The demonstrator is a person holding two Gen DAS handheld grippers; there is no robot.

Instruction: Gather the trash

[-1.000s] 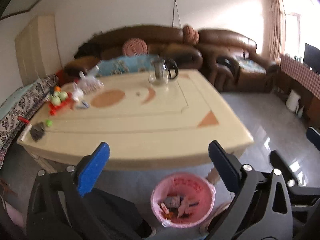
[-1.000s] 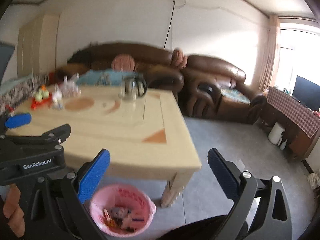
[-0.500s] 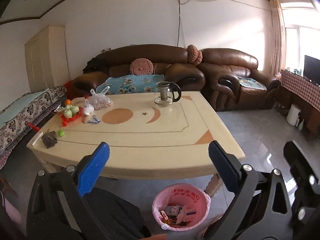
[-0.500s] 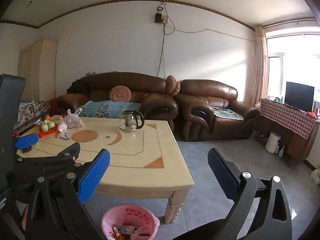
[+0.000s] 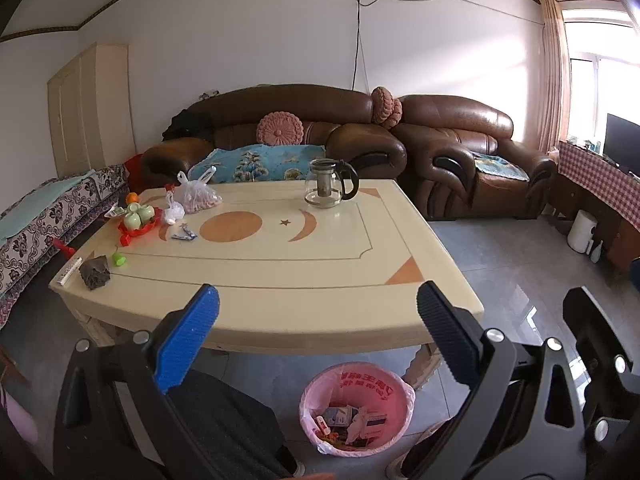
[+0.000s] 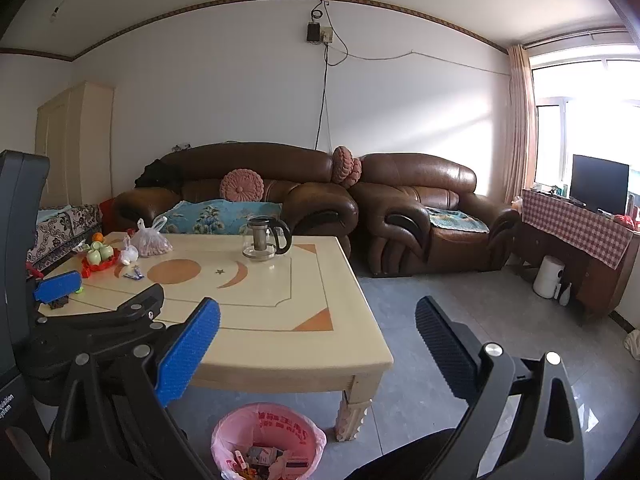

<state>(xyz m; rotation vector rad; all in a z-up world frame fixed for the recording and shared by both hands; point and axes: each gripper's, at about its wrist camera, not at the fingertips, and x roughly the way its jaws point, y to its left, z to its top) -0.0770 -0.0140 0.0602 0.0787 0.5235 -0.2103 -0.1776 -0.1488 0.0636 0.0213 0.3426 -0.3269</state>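
Note:
My left gripper (image 5: pixel 318 307) is open and holds nothing, hovering in front of the cream table's (image 5: pixel 320 320) near edge. My right gripper (image 6: pixel 317 315) is open and empty too, off the table's right front corner. On the floor under that edge stands a pink-lined trash bin (image 5: pixel 344 376) (image 6: pixel 260 416) with wrappers inside. At the table's far left lie a small blue-white wrapper (image 5: pixel 184 234) (image 6: pixel 133 274), a dark crumpled lump (image 5: pixel 95 272) and a green cap (image 5: pixel 119 259), all well beyond both grippers.
A glass teapot (image 5: pixel 328 184), two tied plastic bags (image 5: pixel 198 196) and a red tray of green cups (image 5: pixel 138 218) are on the table. Brown sofas (image 5: pixel 280 120) stand behind it. Grey floor (image 6: pixel 460 300) stretches right towards a checked-cloth cabinet (image 6: pixel 576 224).
Both views have risen and steadied, so more wall and ceiling show and the bin sits lower in frame. Both grippers stayed open.

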